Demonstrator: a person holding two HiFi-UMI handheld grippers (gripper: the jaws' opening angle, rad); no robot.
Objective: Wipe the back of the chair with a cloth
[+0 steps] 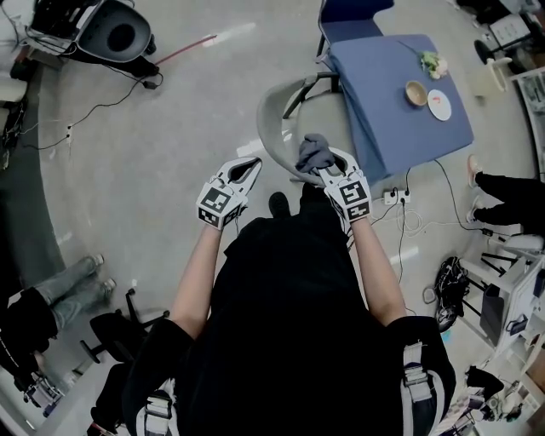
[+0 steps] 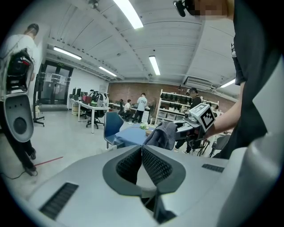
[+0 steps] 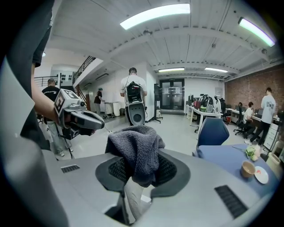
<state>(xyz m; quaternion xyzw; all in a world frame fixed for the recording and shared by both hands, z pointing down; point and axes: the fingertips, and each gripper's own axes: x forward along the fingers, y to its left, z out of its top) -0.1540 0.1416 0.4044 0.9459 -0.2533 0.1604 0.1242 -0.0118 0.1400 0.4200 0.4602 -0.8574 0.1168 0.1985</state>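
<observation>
A dark grey cloth (image 3: 135, 148) is being held in the right gripper (image 1: 328, 173), whose jaws are being kept clamped on its bunched folds, so that the fabric is being pushed up in a heap above the jaw tips and is hanging down between them. In the head view the cloth is being pressed against the top rim of the pale grey, curved chair back (image 1: 274, 128), at the end of the curve nearest the person. The left gripper (image 1: 254, 164) is being held just beside that rim, apart from the cloth, and in the left gripper view its jaws are being shown with tips together and nothing between them. A cube with black-and-white square markers is being carried on each gripper; the patterns are being shown clearly, but no words or brand can be read on them. Beyond the chair back, a desk (image 1: 383, 77) under a blue cover is being used to carry a small bowl (image 1: 415, 92) and a white plate (image 1: 439, 104) with a red mark, too small to be read. A blue chair (image 1: 349, 19) is being seen at the far end of the desk, and cables are being trailed across the grey floor (image 1: 153, 153).
</observation>
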